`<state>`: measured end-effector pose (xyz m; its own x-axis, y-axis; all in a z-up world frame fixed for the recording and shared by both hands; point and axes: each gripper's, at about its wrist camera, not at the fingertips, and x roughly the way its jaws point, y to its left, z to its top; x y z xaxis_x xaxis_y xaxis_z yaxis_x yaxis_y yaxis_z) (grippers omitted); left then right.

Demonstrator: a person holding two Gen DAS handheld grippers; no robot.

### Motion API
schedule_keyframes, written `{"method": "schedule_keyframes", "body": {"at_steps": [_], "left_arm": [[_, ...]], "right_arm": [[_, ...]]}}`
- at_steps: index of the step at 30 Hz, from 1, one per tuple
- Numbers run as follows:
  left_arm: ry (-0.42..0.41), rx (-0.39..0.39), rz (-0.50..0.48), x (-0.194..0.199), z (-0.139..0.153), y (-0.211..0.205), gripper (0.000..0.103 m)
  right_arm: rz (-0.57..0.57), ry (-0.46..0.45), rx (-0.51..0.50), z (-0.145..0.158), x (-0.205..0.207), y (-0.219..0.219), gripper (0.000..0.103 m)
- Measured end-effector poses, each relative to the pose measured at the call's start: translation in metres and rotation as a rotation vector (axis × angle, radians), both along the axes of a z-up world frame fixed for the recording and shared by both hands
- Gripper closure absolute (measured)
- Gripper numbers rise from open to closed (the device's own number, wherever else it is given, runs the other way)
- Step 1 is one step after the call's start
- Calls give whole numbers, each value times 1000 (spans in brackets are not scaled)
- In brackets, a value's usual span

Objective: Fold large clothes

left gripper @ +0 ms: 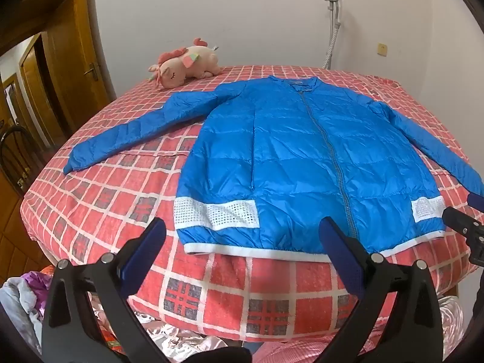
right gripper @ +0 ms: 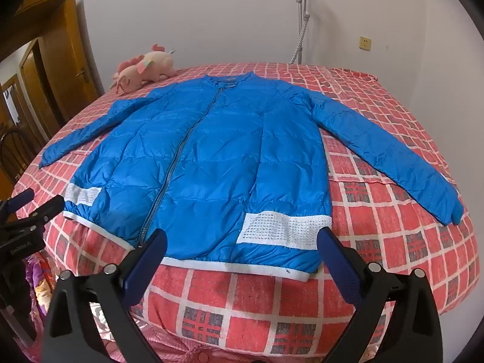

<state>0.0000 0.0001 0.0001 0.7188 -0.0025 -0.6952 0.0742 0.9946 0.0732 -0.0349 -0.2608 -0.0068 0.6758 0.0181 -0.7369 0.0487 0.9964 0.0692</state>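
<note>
Bed (left gripper: 90, 211): I see its red checked cover running under everything; the near edge rounds off steeply, so in my judgement a tug towards me could drag the garment over it.
Jacket (left gripper: 287, 157): the blue padded jacket lies front up, zipped, spread flat in the middle of the bed, collar at the far side, white hem at the near edge. The shell looks slick and puffy; I judge a thin pinch may slip off, and a fold may spring back open.
Sleeves: the left sleeve (left gripper: 127, 139) and right sleeve (right gripper: 393, 163) both lie splayed out; lifting one by the cuff alone could twist it, I reckon.
Left gripper (left gripper: 242, 236): jaws spread wide, nothing between them, hovering over the hem.
Right gripper (right gripper: 242, 242): likewise released and empty, just above the hem; the two tools sit close, so I would watch for a clash.
Plush toy (left gripper: 184, 66): lies beyond the left sleeve, apart from it.
Writing: a small collar label and white print on the left gripper's body, both too small for me to read.
</note>
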Motion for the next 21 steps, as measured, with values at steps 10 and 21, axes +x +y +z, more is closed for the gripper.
{"method": "schedule_keyframes", "body": {"at_steps": [10,21], "left_arm": [[3,1,-4,1,0,0,3],[-2,2,-1,1,0,1,3]], "right_arm": [[0,4,2,0,0,0,4],[1,-1,0,-1,1,0,4]]}}
